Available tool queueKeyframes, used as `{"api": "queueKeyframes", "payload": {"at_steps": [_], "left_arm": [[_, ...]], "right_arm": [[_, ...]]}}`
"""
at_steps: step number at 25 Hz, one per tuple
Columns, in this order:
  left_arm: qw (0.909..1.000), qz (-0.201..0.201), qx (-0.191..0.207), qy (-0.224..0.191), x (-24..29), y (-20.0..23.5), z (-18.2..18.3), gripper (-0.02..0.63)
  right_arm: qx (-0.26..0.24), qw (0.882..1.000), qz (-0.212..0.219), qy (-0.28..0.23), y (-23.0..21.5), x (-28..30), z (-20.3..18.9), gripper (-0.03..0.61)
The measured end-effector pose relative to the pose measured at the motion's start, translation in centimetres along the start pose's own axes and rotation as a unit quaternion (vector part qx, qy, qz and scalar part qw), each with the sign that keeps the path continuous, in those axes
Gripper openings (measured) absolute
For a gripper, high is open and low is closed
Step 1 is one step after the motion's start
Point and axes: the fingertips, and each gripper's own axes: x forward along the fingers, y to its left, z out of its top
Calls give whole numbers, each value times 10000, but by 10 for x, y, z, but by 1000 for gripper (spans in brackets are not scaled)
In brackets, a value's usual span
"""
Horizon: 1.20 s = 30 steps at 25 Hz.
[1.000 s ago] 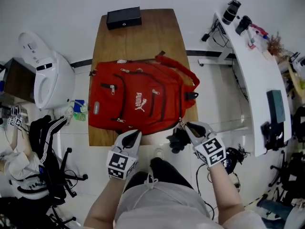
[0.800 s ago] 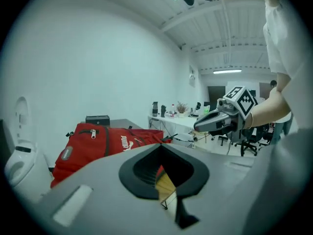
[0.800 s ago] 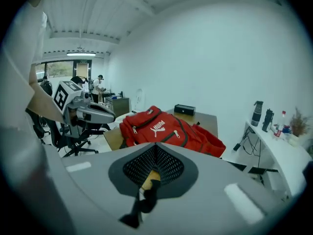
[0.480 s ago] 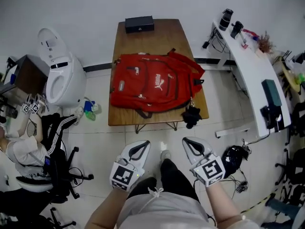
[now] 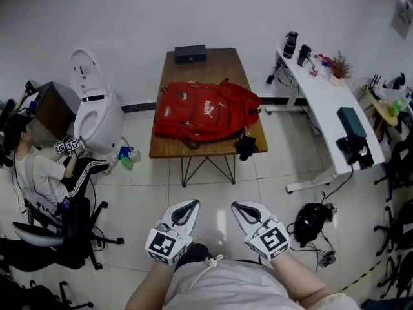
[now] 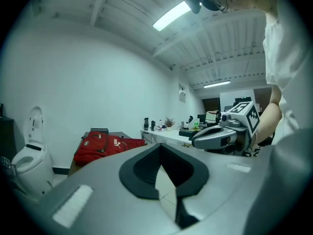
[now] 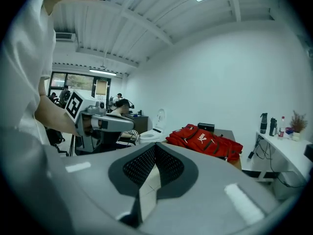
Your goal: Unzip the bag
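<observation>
A red backpack [image 5: 205, 110] lies flat on the wooden table [image 5: 213, 60] across the room, white logo facing up; it also shows in the left gripper view [image 6: 105, 145] and the right gripper view [image 7: 203, 140]. A black pouch [image 5: 246, 146] hangs from it over the table's front right edge. My left gripper [image 5: 192, 203] and right gripper [image 5: 237, 205] are close to my body, well short of the table, above the tiled floor. Both are shut with nothing between their pads. Each gripper also appears in the other's view, the right gripper [image 6: 215, 137] and the left gripper [image 7: 105, 123].
A black box [image 5: 190, 53] sits at the table's far end. A white floor-standing device [image 5: 97, 112] is left of the table, with a seated person [image 5: 39, 173] and an office chair [image 5: 77, 225] nearer. A long white desk [image 5: 322, 102] runs along the right; a black bag [image 5: 310, 221] lies on the floor.
I have backed away from the table, so the backpack looks much smaller and farther off. Both grippers have come off the bag's front edge and are now held over the floor.
</observation>
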Motion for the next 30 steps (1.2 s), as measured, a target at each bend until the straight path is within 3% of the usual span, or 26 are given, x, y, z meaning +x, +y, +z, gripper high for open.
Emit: {"api": "queueKeyframes", "payload": {"at_steps": [4,7,13,17,30], "left_arm": [[9998,-148,47,92,-1,-45,2,6],[9997,-190,103,76,-2,-62,5,6],[9998,-148,111,0,-5,-68,12,6],[9998,-157,157,-17,-5,-71,15,6],[9998,-122,164,37,-4,-62,14,6]], "right_arm": [[-65,9998,171,-46,11,-25,6,8],[1,9998,63,-199,9,-38,11,9],[-21,9993,-41,-364,7,-50,16,8],[149,9995,-195,-202,7,-56,23,8],[225,9996,-124,-124,8,-48,13,8]]}}
